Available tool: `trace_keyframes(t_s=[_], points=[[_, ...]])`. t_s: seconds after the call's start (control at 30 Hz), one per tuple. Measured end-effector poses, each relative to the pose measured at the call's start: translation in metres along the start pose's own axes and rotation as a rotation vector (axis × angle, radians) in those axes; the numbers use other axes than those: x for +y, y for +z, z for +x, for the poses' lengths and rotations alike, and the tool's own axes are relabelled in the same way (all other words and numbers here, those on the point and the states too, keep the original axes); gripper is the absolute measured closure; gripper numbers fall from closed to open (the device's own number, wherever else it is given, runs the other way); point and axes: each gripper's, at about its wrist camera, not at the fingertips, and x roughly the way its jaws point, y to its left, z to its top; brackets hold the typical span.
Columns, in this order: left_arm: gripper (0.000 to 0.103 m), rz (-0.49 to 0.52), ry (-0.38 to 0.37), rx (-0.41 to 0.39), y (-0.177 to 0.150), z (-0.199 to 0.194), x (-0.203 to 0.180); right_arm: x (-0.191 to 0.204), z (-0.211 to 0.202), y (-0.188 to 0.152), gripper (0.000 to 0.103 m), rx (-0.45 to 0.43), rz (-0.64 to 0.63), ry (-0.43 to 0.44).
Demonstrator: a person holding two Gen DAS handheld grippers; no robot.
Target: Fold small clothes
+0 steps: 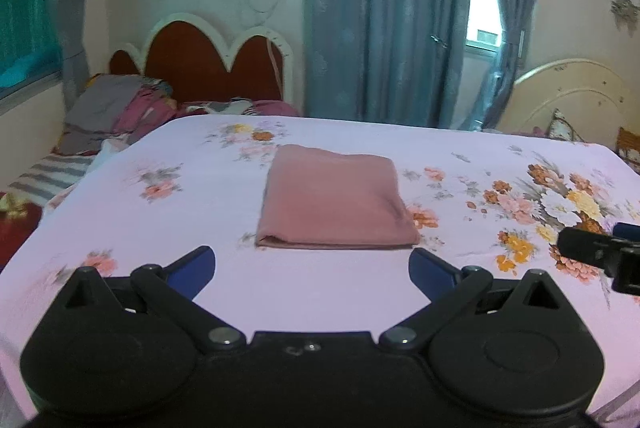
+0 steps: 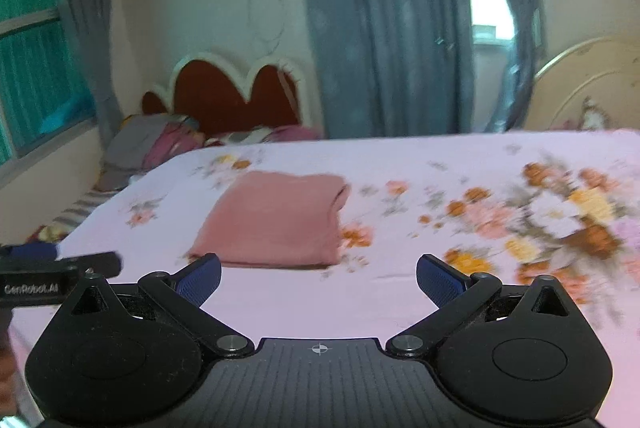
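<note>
A dusty-pink garment [image 1: 334, 197] lies folded into a neat rectangle on the lilac flowered bedsheet [image 1: 200, 292]. My left gripper [image 1: 312, 268] hovers open just in front of its near edge, nothing between the blue pads [image 1: 196, 262]. In the right wrist view the same folded garment [image 2: 276, 220] sits ahead and left of centre. My right gripper [image 2: 318, 278] is open and empty above the bedsheet [image 2: 320, 308], its blue fingertips [image 2: 438, 278] spread wide. Each gripper shows at the edge of the other's view: right gripper [image 1: 600, 248], left gripper [image 2: 60, 264].
A red heart-shaped headboard [image 1: 212, 63] with heaped bedding [image 1: 116, 111] stands at the back left. Blue curtains [image 1: 380, 15] hang over a window behind the bed. A cream metal headboard [image 1: 568, 95] is at the back right. Big printed flowers [image 1: 560, 203] cover the sheet's right side.
</note>
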Motion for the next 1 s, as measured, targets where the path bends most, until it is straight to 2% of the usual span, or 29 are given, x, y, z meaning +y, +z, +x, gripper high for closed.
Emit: trace_keyframes(t_s=[0.27,1.0], points=[[0.000,-0.020,0.025,-0.045,-0.002,-0.028,0.000,0.015,-0.030,-0.003,0.000,-0.085,-0.093,-0.017],[0.000,-0.006,0.036,-0.067,-0.002,-0.036,0.009,0.013,-0.036,0.000,0.000,-0.101,-0.059,0.005]])
